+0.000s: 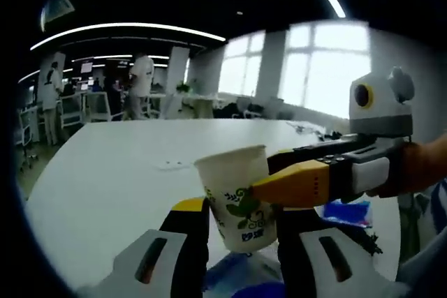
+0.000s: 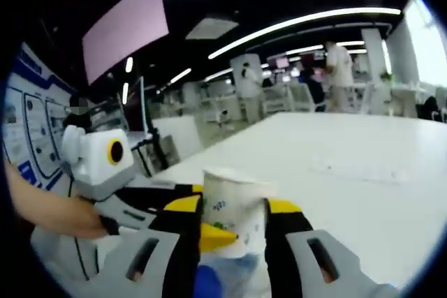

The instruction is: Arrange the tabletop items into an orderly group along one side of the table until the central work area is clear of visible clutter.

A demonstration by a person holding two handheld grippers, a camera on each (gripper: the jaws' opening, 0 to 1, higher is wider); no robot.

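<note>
The cup (image 1: 237,197) — white paper, green print — sits between both sets of fingers at once. In the left gripper view it stands between the left gripper (image 1: 241,235) fingers at 6 o'clock, while the right gripper (image 1: 307,181) reaches in from 3 o'clock, one yellow finger laid across the cup's front. In the right gripper view the cup (image 2: 234,211) stands between the right gripper (image 2: 234,232) fingers, and the left gripper (image 2: 185,207) enters from 9 o'clock. Both pairs appear clenched on the cup, though real contact on its far side cannot be confirmed.

Risks, as judged:
- Two grips on one thin paper wall — any pull apart, or uneven squeeze, could crush or tear it.
- If one pair lets go before the other has firm hold, the cup may tip or drop to the bench (image 1: 119,172).
- Whether the cup holds anything cannot be seen; if it does, tilting would spill it.

Obscured or unclear:
- The cup's base is hidden behind the fingers, so whether it rests on the bench or hangs lifted is undetermined.
- A blue item (image 1: 241,270) below the cup is cut off and unidentifiable; another blue object (image 1: 349,212) lies at 4 o'clock, blurred.
- Small flat scraps (image 1: 170,165) mid-bench are too faint to name.
- Background people and desks are blurred.
</note>
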